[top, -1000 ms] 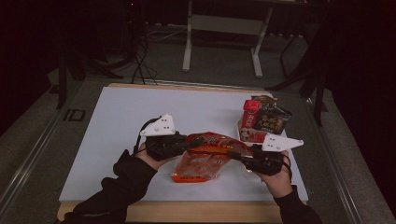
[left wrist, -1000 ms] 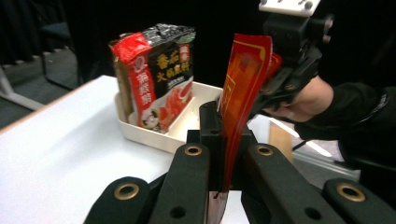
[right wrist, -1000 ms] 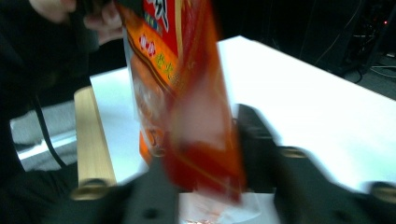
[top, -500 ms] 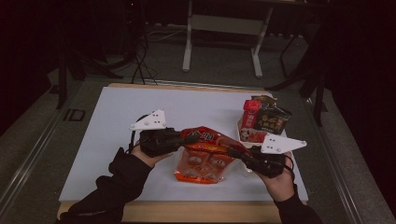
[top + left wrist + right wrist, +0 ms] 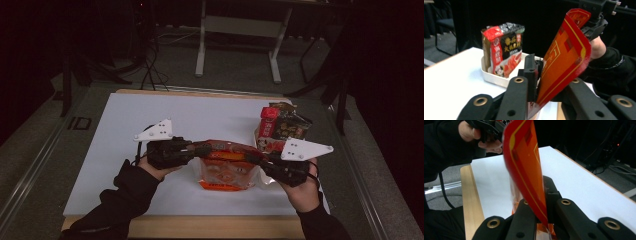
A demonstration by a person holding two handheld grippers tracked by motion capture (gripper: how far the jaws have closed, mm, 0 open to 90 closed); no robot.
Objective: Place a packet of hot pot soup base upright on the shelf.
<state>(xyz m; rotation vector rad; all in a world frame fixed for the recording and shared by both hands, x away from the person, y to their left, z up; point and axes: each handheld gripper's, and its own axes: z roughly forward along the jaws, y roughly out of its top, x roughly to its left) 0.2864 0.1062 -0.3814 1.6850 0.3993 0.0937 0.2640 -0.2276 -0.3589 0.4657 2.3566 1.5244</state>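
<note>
1. The left gripper [image 5: 202, 149] and right gripper [image 5: 256, 159] each pinch one top corner of the red-orange snack pouch [image 5: 227, 167], which hangs between them above the table [image 5: 120, 150], just beside the white tray [image 5: 489, 75] of packets.
2. The left jaws have just been easing open, with the pouch edge between them; the right jaws are clamped tight.
3. Next, probably, carry the pouch to the tray while keeping it upright.

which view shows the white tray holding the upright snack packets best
The left gripper view: the white rectangular tray appears near, its rim and side wall plain, with red-and-black packets standing inside. The high view shows it small, mostly hidden behind packets and the right gripper. The right gripper view faces away.
</note>
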